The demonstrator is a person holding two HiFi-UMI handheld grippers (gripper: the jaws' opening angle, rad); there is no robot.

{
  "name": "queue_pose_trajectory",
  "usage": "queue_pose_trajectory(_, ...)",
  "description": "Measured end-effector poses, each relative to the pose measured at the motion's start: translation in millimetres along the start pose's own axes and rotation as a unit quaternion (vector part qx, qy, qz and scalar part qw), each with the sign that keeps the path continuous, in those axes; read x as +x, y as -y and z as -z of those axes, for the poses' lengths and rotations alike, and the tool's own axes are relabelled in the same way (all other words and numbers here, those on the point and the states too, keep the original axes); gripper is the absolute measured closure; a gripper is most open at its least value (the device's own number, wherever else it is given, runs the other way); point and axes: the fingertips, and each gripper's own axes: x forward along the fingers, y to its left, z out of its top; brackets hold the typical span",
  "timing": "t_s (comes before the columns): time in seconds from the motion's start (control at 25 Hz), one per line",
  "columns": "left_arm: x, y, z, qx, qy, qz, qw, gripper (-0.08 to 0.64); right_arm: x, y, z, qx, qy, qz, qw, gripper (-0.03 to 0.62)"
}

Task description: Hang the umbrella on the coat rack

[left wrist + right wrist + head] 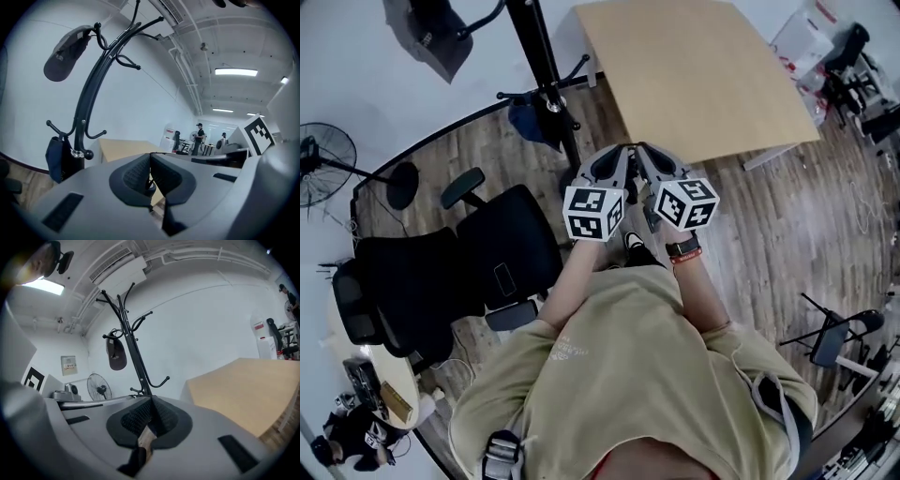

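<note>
A black coat rack (pixel 546 89) stands just ahead of me, left of the table. A folded dark blue umbrella (pixel 528 120) hangs from one of its low hooks, and the left gripper view shows the umbrella (pixel 56 158) against the pole of the rack (pixel 86 101). A dark cap (pixel 65 54) hangs on a top hook. My left gripper (pixel 622 152) and right gripper (pixel 643 152) are held side by side, right of the rack and apart from it. Both are shut with nothing between the jaws. The right gripper view shows the rack (pixel 133 350) and cap (pixel 116 355) farther off.
A light wooden table (pixel 694 70) stands ahead on the right. A black office chair (pixel 483 258) is at my left, with a floor fan (pixel 323 159) beyond it. A folding stand (pixel 834 336) sits at the right. People (pixel 200 137) stand far off.
</note>
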Motion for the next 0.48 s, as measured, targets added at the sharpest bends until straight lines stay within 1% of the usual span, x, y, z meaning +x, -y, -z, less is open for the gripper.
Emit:
queue_pose_trajectory(0.24, -7, -37, -4, -0.012, 0.005, -0.071, 0.9974, 0.535, 44, -16, 4, 0.003, -0.035, -0.067, 0.997, 0.577)
queue_pose_trajectory(0.48, -21, -65, -6, -0.035, 0.015, -0.137, 0.9898, 0.535, 72, -38, 12, -0.003, -0.077, -0.130, 0.988, 0.577)
